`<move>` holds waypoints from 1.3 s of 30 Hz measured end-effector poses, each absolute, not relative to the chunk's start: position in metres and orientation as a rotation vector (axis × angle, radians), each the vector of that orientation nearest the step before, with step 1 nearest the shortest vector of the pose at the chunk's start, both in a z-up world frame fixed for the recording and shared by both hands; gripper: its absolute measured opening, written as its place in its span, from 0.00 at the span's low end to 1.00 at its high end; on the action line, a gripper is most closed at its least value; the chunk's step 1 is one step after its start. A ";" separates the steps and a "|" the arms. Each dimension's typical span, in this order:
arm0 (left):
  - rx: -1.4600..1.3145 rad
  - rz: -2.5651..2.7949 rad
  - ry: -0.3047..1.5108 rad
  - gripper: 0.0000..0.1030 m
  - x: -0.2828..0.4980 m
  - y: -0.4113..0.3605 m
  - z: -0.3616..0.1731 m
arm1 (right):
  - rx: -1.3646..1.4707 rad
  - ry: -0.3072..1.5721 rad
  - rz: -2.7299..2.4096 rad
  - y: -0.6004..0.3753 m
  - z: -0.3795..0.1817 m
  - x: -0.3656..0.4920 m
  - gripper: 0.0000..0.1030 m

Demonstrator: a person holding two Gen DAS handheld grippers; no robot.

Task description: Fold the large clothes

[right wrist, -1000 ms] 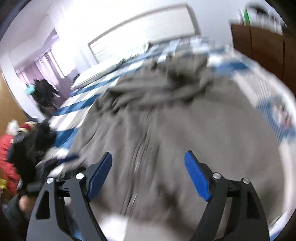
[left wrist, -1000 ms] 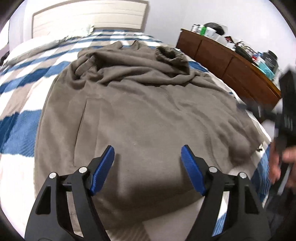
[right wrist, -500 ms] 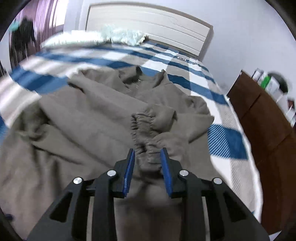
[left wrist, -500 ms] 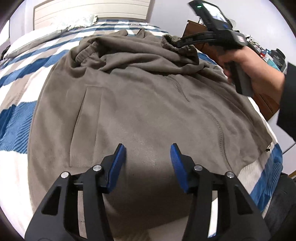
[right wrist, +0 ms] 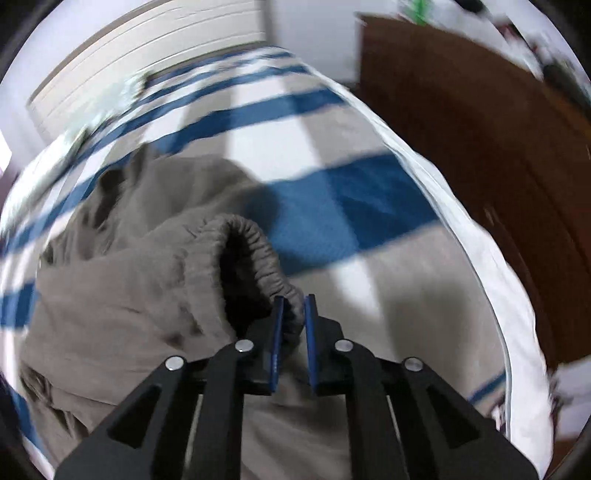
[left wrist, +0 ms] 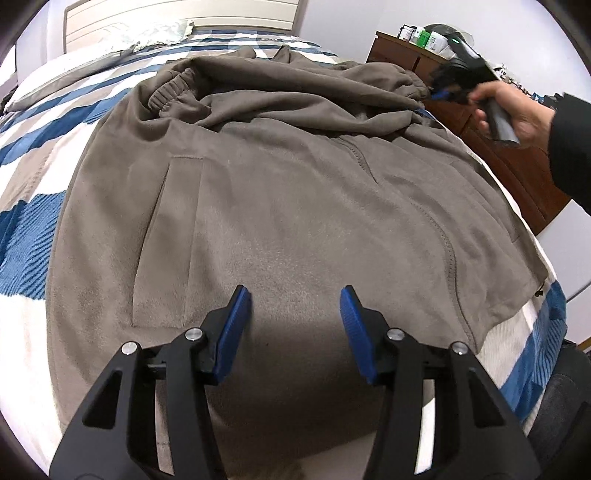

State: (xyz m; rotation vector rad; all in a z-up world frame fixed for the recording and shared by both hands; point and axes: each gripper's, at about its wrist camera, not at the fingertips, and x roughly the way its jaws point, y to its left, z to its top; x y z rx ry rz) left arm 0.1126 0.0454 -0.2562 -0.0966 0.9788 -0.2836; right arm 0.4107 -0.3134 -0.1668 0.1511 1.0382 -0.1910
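Pinching right gripper point(right wrist: 293, 314): jaws have just been closing, now clamped on the elastic sleeve cuff point(right wrist: 255, 258) to draw the sleeve out | left gripper point(left wrist: 291, 325): half-spread, empty, hovering over the hem to steady it | grey sweatshirt point(left wrist: 295, 192): spread across the striped bed point(left wrist: 33, 229), sleeves bunched toward the headboard point(left wrist: 184, 13).

A bed point(left wrist: 22, 240) — blue, white and tan checked cover — bears a spread grey-brown sweatshirt point(left wrist: 295, 206).

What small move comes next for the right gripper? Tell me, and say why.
Probably draw the sleeve cuff outward to straighten the sleeve: the right gripper has just been closing its jaws on the cuff's elastic edge, and the sleeve lies bunched across the sweatshirt.
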 end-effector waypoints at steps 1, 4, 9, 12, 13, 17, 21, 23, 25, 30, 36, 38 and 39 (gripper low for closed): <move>-0.092 -0.281 0.976 0.50 0.112 0.045 -0.256 | 0.157 1.026 -0.192 -0.320 -0.164 0.403 0.11; -0.071 -0.274 0.971 0.50 0.110 0.042 -0.257 | 0.176 1.008 -0.194 -0.336 -0.157 0.389 0.12; -0.093 -0.262 0.966 0.50 0.109 0.045 -0.256 | 0.177 0.998 0.025 -0.290 -0.149 0.382 0.11; -0.092 -0.262 0.963 0.50 0.108 0.046 -0.257 | 0.173 1.033 0.092 -0.247 -0.161 0.383 0.10; -0.087 -0.264 0.965 0.50 0.108 0.047 -0.258 | 0.141 1.036 0.104 -0.234 -0.166 0.383 0.10; -0.103 -0.269 0.983 0.50 0.109 0.049 -0.264 | 0.125 1.142 -0.021 -0.232 -0.211 0.404 0.03; -0.083 -0.278 0.991 0.50 0.112 0.048 -0.269 | 0.190 1.232 -0.053 -0.239 -0.241 0.404 0.00; -0.080 -0.281 0.991 0.50 0.113 0.049 -0.266 | 0.183 1.209 0.011 -0.228 -0.224 0.392 0.04; -0.087 -0.281 0.982 0.50 0.112 0.051 -0.262 | 0.188 1.158 0.093 -0.223 -0.204 0.367 0.06; -0.052 -0.239 0.914 0.50 0.105 0.062 -0.244 | 0.239 1.099 0.252 -0.246 -0.179 0.256 0.09; -0.106 -0.152 0.849 0.64 0.091 0.101 -0.226 | 0.249 1.092 0.206 -0.312 -0.193 0.131 0.18; -0.112 -0.068 0.858 0.73 0.077 0.117 -0.222 | 0.283 1.127 0.166 -0.325 -0.196 0.102 0.20; -0.113 -0.045 0.851 0.73 0.070 0.119 -0.220 | 0.313 1.123 0.180 -0.332 -0.195 0.087 0.20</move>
